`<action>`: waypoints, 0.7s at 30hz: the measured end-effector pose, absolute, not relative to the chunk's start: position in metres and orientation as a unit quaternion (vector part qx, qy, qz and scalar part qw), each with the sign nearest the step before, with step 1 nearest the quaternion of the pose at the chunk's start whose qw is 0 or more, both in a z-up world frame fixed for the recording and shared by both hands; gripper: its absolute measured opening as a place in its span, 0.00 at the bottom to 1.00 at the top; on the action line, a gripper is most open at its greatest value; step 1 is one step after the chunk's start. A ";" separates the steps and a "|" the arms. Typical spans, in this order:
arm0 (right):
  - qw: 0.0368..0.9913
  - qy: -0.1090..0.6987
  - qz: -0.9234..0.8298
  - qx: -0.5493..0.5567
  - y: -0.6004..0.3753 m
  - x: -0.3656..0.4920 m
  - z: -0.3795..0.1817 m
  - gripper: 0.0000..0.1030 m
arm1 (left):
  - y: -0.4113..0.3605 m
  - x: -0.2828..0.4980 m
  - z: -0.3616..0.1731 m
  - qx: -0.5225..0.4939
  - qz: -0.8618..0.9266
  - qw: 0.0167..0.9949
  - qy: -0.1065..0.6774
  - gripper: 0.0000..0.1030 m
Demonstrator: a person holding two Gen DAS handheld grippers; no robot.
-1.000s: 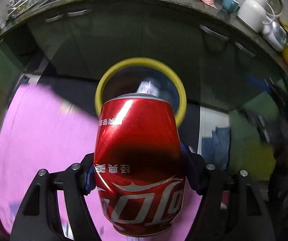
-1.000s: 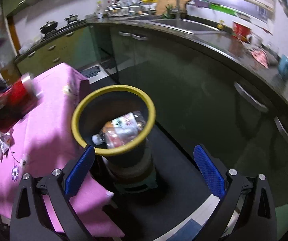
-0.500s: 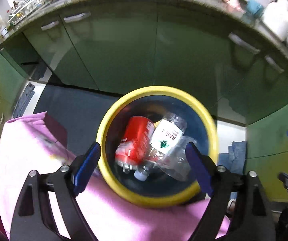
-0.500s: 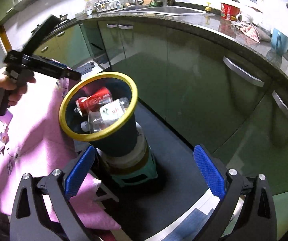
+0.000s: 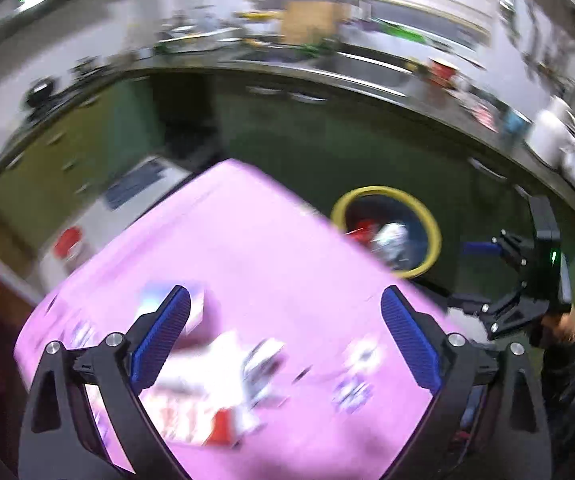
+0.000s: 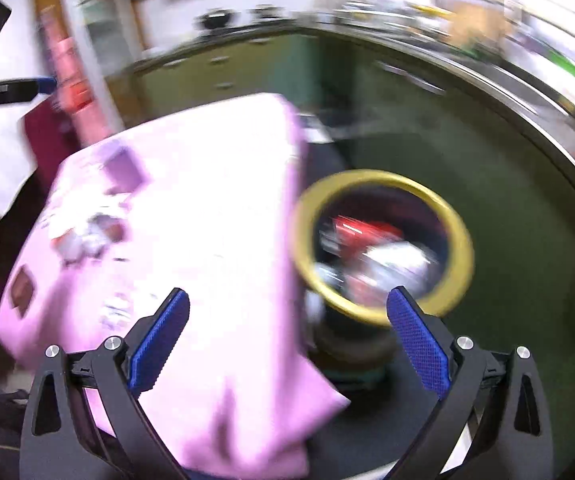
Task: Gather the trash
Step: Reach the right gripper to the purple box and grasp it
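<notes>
The yellow-rimmed trash bin [image 5: 383,189] [image 6: 367,176] stands beside the pink-clothed table [image 5: 267,248] [image 6: 207,208]. Inside it lie a red cola can [image 5: 361,226] [image 6: 363,232] and a clear plastic bottle [image 5: 391,240] [image 6: 399,260]. My left gripper [image 5: 285,300] hangs over the table, its jaws opening with nothing between them. Blurred white and red wrappers [image 5: 207,400] [image 6: 87,236] lie on the cloth below it. My right gripper [image 6: 287,300] is open and empty above the table's edge, left of the bin. It also shows in the left wrist view, right of the bin, held by a hand.
A dark counter with a sink and green cabinets [image 5: 327,140] [image 6: 467,160] curves behind the bin. A white kettle [image 5: 547,140] stands on the counter at the right. Dark floor surrounds the bin's base [image 6: 351,356]. Both views are motion-blurred.
The left gripper let the red can drop into the bin, opened wider and pulled back over the pink table. The right gripper swung left, from the bin toward the table's edge.
</notes>
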State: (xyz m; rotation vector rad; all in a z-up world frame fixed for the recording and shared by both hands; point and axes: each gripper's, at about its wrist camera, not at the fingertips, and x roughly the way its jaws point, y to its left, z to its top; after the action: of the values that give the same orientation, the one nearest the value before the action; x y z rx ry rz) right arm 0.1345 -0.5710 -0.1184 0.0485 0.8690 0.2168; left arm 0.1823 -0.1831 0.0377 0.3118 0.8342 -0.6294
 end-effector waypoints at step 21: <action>0.834 0.401 0.339 -0.170 -0.287 0.349 -0.136 0.95 | 0.011 0.110 -0.028 0.003 -0.201 0.881 0.428 0.89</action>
State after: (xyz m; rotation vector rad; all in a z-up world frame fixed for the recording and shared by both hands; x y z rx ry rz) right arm 0.3494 -0.2875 -0.1364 -0.3605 0.8503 0.7186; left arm 0.1098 0.0111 -0.0280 0.0068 0.8919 -0.4195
